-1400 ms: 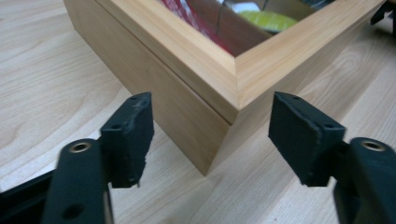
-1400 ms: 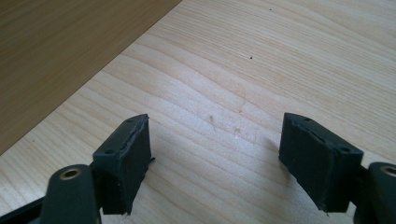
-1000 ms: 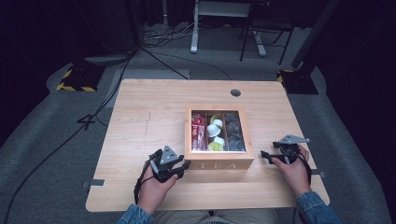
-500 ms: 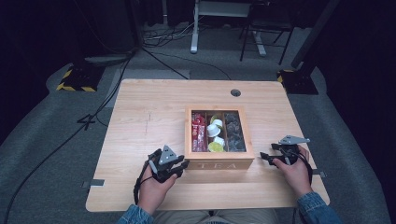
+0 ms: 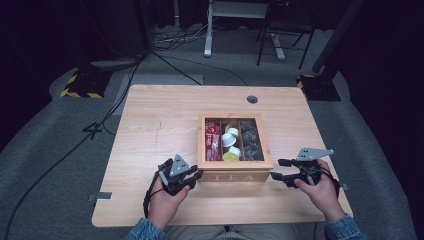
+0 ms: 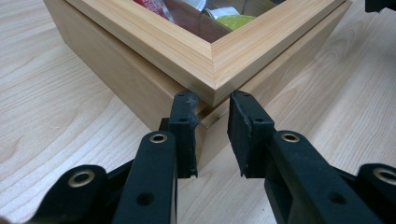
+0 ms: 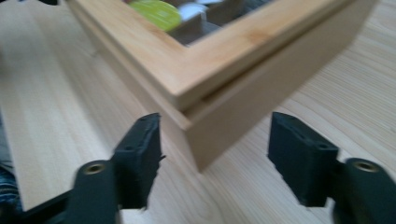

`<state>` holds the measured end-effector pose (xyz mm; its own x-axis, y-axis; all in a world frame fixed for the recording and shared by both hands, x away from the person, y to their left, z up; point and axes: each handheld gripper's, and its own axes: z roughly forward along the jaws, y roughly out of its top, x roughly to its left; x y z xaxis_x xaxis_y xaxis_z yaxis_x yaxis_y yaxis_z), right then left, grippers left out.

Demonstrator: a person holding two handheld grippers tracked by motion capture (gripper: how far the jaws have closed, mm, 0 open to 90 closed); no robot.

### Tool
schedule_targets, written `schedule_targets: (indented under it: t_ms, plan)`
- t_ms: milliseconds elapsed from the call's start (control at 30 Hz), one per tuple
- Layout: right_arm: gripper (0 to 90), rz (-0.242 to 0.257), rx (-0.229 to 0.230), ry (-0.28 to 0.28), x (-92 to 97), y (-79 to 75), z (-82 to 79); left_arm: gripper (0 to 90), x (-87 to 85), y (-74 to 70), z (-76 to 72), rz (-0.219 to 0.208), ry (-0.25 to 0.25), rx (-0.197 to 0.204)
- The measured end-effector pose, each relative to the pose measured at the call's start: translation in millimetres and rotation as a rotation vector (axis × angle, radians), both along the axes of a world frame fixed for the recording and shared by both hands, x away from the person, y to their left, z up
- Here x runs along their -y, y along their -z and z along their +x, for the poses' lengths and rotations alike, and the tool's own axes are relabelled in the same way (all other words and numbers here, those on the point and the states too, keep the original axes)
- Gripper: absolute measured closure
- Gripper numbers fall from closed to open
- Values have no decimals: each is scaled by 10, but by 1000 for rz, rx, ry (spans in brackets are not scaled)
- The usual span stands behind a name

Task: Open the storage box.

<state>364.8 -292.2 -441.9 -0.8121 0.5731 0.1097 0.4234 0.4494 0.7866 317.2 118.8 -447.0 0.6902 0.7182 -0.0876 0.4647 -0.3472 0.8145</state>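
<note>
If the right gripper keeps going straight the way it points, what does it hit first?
Most likely the near corner of the wooden tea box. The right gripper has its jaws open on either side of that corner, just closing in, not yet touching; depth is hard to judge.

free: bare table (image 5: 160, 120) left, behind | blocked: tea box (image 5: 235, 176) centre

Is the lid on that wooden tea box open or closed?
Closed. The tea box has its framed lid lying flat on the base with only a thin seam between them; the packets inside show through its window.
</note>
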Motion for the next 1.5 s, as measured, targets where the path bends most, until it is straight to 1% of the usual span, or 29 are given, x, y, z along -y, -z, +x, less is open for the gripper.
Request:
schedule_targets:
  t_ms: [33,67,100,133,167,200,333,400,467,567,633,667,733,767,800,833,867,900,1000,1033,1067,1100,1133,1167,1267,1300,1367,1433,1500]
  plan:
    - [387,0,0,0,0,0,0,715,0,0,0,0,0,0]
    - [453,1,8,-14,-50,-6,-19,715,1,-7,-1,6,0,-2]
    - [453,1,8,-14,-50,-6,-19,715,1,-7,-1,6,0,-2]
    - [479,3,17,-18,-68,-10,-26,715,1,-8,0,6,-1,0]
    - [524,9,24,-19,-105,-12,-35,715,0,-9,1,6,-1,0]
    - [545,11,27,-17,-116,-12,-37,715,1,-9,0,4,-1,-1]
    - [574,12,47,-11,-148,-9,-37,715,3,-9,-1,7,-2,0]
    - [578,0,58,-8,-159,-11,-35,715,5,-8,-4,7,-4,0]
    - [578,-1,60,-8,-160,-10,-35,715,8,-8,-8,2,-6,-1]
    - [576,-13,81,-4,-178,-14,-37,715,6,-14,-13,-4,-8,7]
    - [576,-13,83,-2,-178,-21,-38,715,5,-15,-15,-11,-10,11]
    - [576,-9,90,2,-175,-38,-44,715,-2,-22,-14,-11,-8,24]
    - [576,-7,91,4,-173,-44,-46,713,1,-23,-17,-17,-10,27]
    - [572,-9,101,7,-167,-67,-51,688,2,-24,-15,-27,-15,48]
    - [569,-9,110,9,-164,-78,-56,673,3,-27,-17,-37,-18,53]
    - [569,-7,117,13,-161,-90,-60,663,3,-27,-17,-37,-18,53]
    - [565,-2,120,15,-157,-98,-60,657,-2,-36,-18,-46,-21,70]
    - [544,6,123,19,-151,-109,-59,650,-5,-42,-18,-53,-24,76]
    - [518,-5,164,23,-153,-168,-62,629,-25,-70,-13,-57,-31,90]
    - [504,-10,177,26,-156,-188,-60,620,-26,-74,-15,-63,-34,87]
    - [492,-10,182,28,-158,-205,-60,607,-35,-81,-14,-72,-35,80]
    - [492,-10,182,28,-158,-205,-60,595,-35,-81,-14,-72,-35,80]
    - [452,-14,212,35,-158,-259,-49,584,-62,-100,-11,-88,-38,70]
    - [445,-19,221,36,-159,-284,-42,579,-79,-109,-10,-88,-41,67]
    - [444,-14,236,36,-164,-354,-23,566,-141,-123,-5,-82,-51,61]
    - [444,-14,236,36,-164,-354,-23,565,-141,-123,-5,-82,-51,61]
    - [439,-8,247,32,-160,-421,0,559,-189,-119,-3,-71,-64,59]
    - [436,-7,251,28,-157,-455,15,553,-249,-109,0,-63,-85,60]
    - [436,-6,257,25,-154,-475,25,549,-272,-107,-1,-56,-90,59]
